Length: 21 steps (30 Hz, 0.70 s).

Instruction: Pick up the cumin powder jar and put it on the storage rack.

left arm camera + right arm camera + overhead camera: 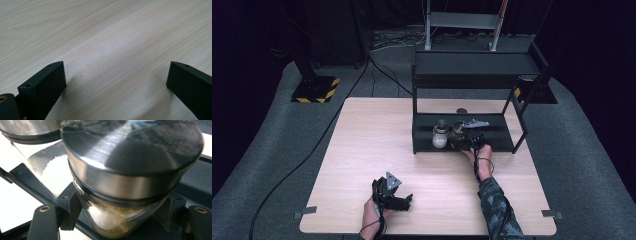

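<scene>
A glass jar of brown powder [132, 170] with a brushed metal lid stands on the lower shelf of a black rack [499, 134]. My right gripper [122, 207] is shut on this brown jar [458, 131], one pad pressed against each side of the glass below the lid. In the high view the right gripper [466, 140] reaches into the rack from the front. A second jar with white contents [439, 136] stands just left of it, its lid [30, 132] close by. My left gripper [407, 201] rests low over the wooden table [377, 140] near the front edge, its jaws wide open [116, 75] with only bare wood between them.
The rack has an upper shelf [472, 65] overhanging the jars and side posts at right [522, 120]. A small dark round thing [461, 110] lies on the table behind the rack. Cables and a stand base [316, 89] lie on the floor beyond.
</scene>
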Tool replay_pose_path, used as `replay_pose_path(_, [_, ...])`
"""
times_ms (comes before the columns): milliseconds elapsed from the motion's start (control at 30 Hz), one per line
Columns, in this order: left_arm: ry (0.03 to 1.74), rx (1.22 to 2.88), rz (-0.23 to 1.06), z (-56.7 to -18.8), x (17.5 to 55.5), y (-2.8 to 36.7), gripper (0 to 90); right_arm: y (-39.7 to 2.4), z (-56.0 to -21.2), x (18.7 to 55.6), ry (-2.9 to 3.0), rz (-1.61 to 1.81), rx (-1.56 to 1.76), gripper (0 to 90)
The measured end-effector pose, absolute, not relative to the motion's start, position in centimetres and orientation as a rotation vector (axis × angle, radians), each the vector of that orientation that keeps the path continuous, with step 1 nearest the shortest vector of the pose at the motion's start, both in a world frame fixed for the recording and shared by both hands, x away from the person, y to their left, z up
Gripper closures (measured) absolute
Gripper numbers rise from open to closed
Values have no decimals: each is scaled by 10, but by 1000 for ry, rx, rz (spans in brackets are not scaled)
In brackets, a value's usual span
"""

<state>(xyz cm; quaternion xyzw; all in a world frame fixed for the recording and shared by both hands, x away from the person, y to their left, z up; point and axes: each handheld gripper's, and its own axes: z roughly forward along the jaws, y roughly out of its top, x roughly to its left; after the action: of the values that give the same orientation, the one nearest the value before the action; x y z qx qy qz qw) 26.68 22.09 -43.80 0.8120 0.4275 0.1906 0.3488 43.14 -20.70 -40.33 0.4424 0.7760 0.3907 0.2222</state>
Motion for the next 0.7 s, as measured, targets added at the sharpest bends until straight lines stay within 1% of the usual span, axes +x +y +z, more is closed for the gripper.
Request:
replay_pose_path(267, [1108,2104,494,-438,267,221,20,-207,-401,433,2151,1073,1228,300])
replay_pose_path(300, [1107,2104,496,-438,267,221,20,-207,-401,433,2152,1072,1231,283])
replay_pose_path(367, [1107,2105,496,-438,266,221,20,-210,-399,434,2160,1090,1247,208])
replay_pose_path(400, [1107,2104,496,-438,266,221,20,-210,-398,433,2158,1089,1247,187])
replay_pose_path(533, [1105,2107,498,-438,266,221,20,-211,-392,429,2161,1090,1234,174])
replay_pose_path(700, [1105,2107,498,-438,266,221,20,-211,-387,427,2159,1077,1251,100])
